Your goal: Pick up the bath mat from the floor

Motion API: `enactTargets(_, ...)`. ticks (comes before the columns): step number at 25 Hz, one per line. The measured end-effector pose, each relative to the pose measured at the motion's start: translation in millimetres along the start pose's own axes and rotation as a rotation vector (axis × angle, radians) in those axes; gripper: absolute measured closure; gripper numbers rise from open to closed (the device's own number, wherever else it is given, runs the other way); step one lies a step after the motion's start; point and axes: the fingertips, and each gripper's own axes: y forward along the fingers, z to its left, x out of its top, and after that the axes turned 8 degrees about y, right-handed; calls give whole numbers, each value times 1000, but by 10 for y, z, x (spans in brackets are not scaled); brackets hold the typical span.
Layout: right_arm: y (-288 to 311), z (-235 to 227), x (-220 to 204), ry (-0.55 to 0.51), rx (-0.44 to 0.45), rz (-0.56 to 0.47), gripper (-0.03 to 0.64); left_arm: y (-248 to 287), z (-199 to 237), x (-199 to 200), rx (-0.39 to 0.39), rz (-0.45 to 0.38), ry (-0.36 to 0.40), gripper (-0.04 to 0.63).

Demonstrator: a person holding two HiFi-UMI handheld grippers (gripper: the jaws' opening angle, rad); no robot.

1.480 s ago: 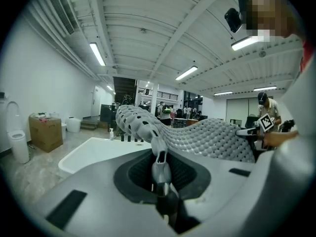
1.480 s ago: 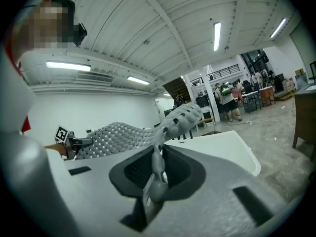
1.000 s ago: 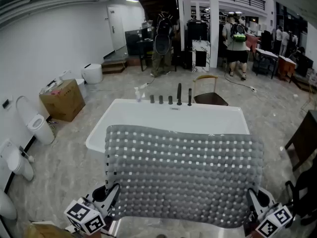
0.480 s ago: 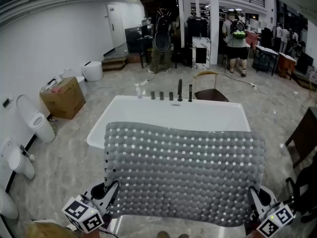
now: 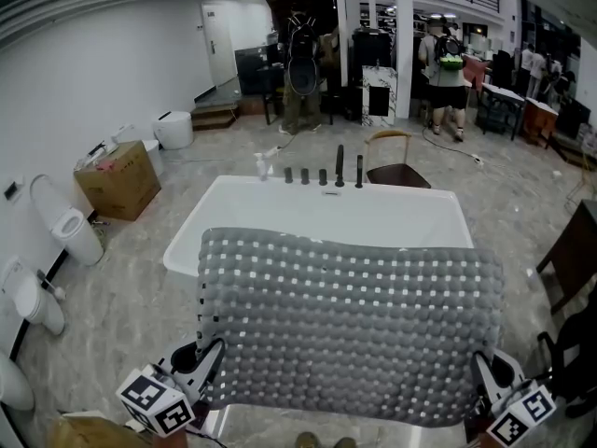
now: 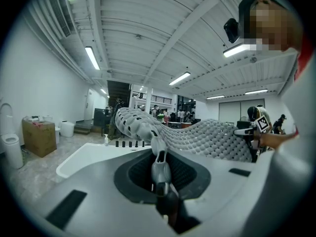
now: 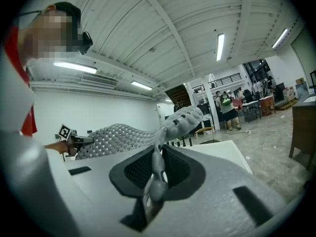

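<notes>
One white bathtub [image 5: 317,215] stands behind. The grey bath mat [image 5: 345,329] is spread in front of it, apparently off the floor, so the pick-up looks done. The left gripper [image 5: 201,367] and right gripper [image 5: 485,376] each clamp a near corner. Any next move needs both travelling together.

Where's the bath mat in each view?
Head view: bath mat lower centre, before the bathtub.
Left gripper view: bath mat centre to right, from the jaws.
Right gripper view: bath mat centre to left, from the jaws.
Shared landmark: white bathtub.
</notes>
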Motion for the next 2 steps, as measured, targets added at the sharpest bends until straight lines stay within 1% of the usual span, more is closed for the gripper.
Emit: enactTargets(2, -50, -17, -39, -5, 3, 4, 571, -24, -40, -29, 0, 1, -1, 548)
